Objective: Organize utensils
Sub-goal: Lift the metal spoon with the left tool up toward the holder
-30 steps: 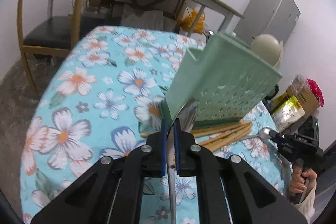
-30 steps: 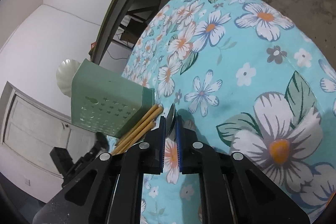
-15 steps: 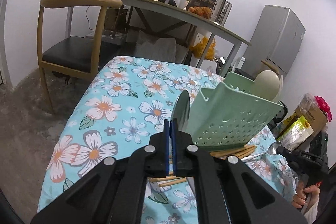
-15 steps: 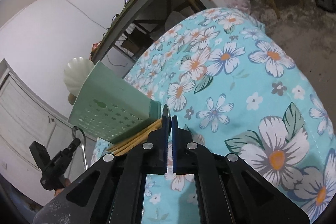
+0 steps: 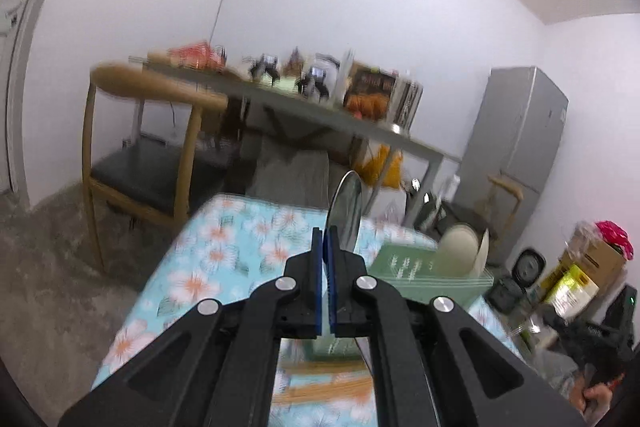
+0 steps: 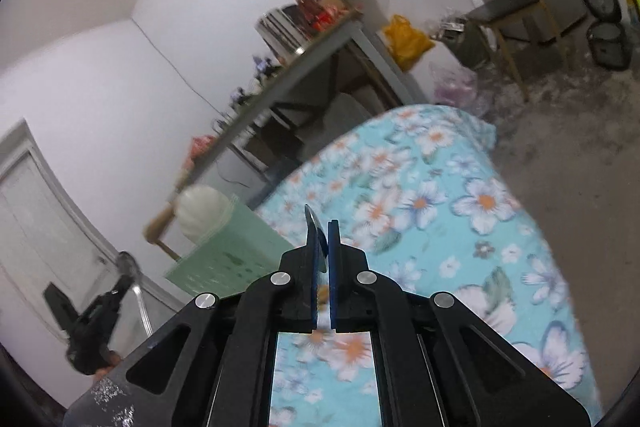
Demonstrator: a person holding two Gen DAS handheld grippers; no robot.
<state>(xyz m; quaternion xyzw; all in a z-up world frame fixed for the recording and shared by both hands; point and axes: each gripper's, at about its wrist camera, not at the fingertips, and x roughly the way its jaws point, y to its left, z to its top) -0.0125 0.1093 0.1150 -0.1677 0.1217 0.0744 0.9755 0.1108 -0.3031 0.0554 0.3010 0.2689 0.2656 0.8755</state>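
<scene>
My left gripper (image 5: 325, 233) is shut on a metal spoon (image 5: 346, 205), its bowl sticking up above the fingertips, held high over the table. My right gripper (image 6: 323, 227) is shut on a second spoon (image 6: 314, 227), seen edge-on between the pads. The green perforated utensil holder (image 5: 416, 269) stands on the floral tablecloth (image 5: 224, 247), below and right of the left gripper; in the right wrist view the holder (image 6: 228, 259) is at lower left. Wooden chopsticks (image 5: 320, 389) lie on the cloth in front of the holder. The left gripper with its spoon shows in the right wrist view (image 6: 128, 267).
A cream shell-shaped dish (image 5: 464, 247) sits behind the holder. A wooden chair (image 5: 144, 147) stands at the far left of the table, a long cluttered desk (image 5: 320, 107) behind it, a grey fridge (image 5: 516, 155) at right. The table edge (image 6: 500, 163) drops to concrete floor.
Both grippers have risen and tilted up with their spoons. The holder and chopsticks now sit lower in both views, and more of the room shows.
</scene>
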